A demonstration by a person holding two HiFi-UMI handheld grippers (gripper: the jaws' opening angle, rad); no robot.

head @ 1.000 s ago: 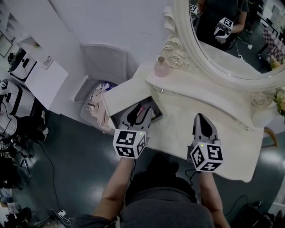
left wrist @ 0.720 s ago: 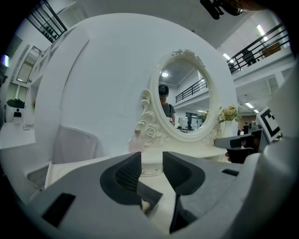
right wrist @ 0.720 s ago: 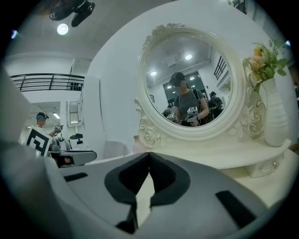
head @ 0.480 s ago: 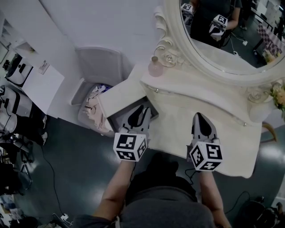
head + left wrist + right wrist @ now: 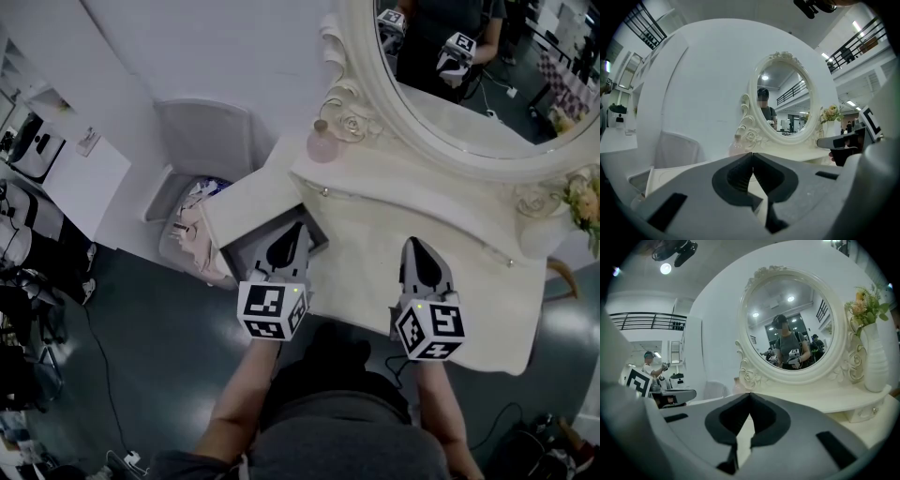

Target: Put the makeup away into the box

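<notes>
A dark grey open box (image 5: 242,255) sits at the left end of the white dressing table (image 5: 375,234). My left gripper (image 5: 297,229) hangs over the box with its jaws pressed together and nothing between them; its own view (image 5: 752,154) shows the same. It hides most of the box's inside, and no makeup shows there. My right gripper (image 5: 413,243) hovers over the bare table top further right, jaws also together and empty (image 5: 749,394).
An oval mirror (image 5: 469,84) in an ornate frame stands at the back of the table. A pink bottle (image 5: 322,144) is at its left foot and a white vase (image 5: 874,357) with flowers at its right. A bin (image 5: 187,220) with litter stands left of the table.
The left gripper's jaws have closed from wide open. A pink item seen in the box beside the jaws a second ago no longer shows. Both hands stayed in place.
</notes>
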